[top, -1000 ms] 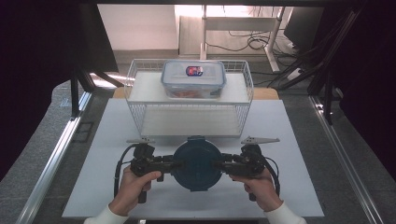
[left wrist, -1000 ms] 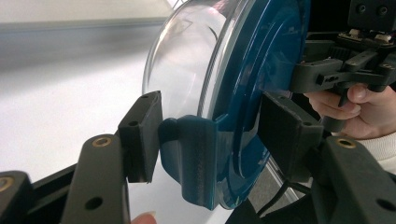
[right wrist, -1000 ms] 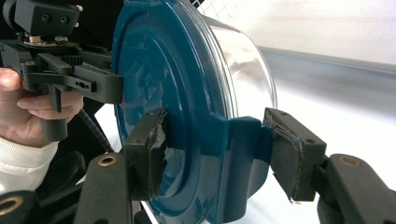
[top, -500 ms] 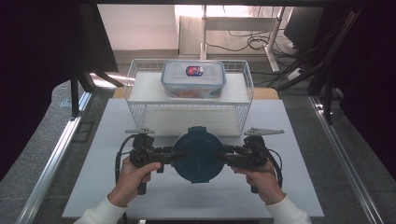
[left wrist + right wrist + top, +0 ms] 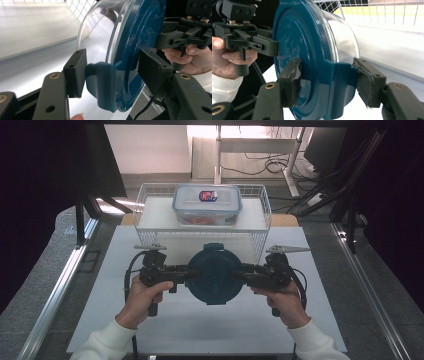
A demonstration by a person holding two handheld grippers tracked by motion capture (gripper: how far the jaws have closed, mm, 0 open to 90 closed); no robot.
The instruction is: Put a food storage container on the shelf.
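High view: strong daylight from rear, white table sheet (image 5: 200, 325) evenly lit, both flanks near-black. Gripper views: glare on clear round container with teal lid (image 5: 130, 50), soft near-field focus, overexposed backgrounds.

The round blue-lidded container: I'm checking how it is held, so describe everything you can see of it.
The round clear container with a dark blue lid looks plastic, with a transparent bowl and blue latch flaps at its sides. It hangs level above the white table, in front of the white wire basket. The left tool and right tool clamp opposite flaps, pads on lid and bowl sides.

Wire basket (image 5: 260, 242) just ahead — flanks free
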